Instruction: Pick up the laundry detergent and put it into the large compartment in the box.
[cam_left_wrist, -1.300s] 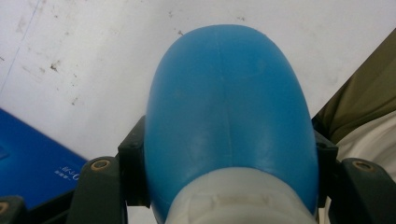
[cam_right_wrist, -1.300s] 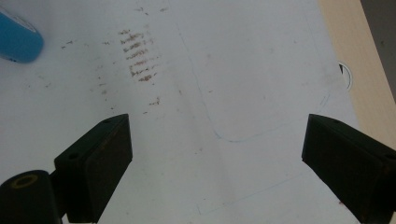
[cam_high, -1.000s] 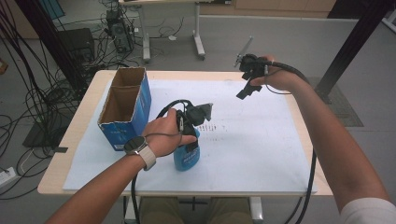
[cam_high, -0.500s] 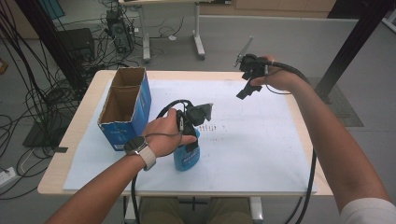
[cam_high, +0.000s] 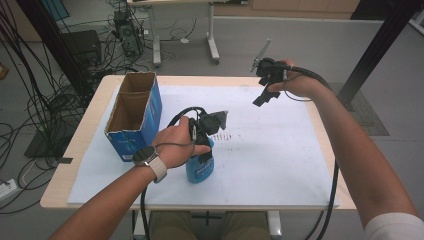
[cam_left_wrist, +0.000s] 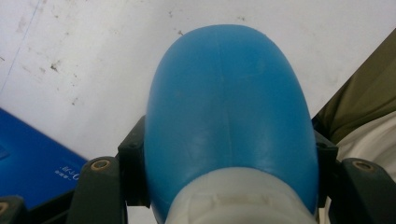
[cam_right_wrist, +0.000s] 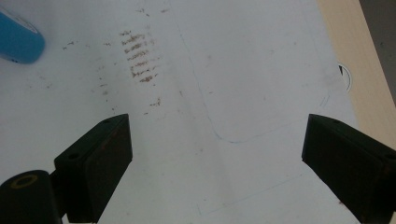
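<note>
My left gripper (cam_high: 206, 134) is clamped on the blue bottle (cam_high: 200, 165), jaws pinching it just below the white neck on both sides. The bottle (cam_left_wrist: 226, 116) stands upright on the white sheet (cam_high: 270, 150) near the front middle of the surface, base apparently touching the sheet; hard to be sure. The grasp looks done. The open box (cam_high: 131, 116) sits just to the left, both compartments look empty from above, so I judge the bottle is headed there: lift, carry and drop-in are left. My right gripper (cam_high: 264, 89) hangs above the far right of the sheet, jaws spread wide with nothing between them (cam_right_wrist: 215, 158), well apart from the bottle (cam_right_wrist: 18, 39). It's idle for now.
</note>
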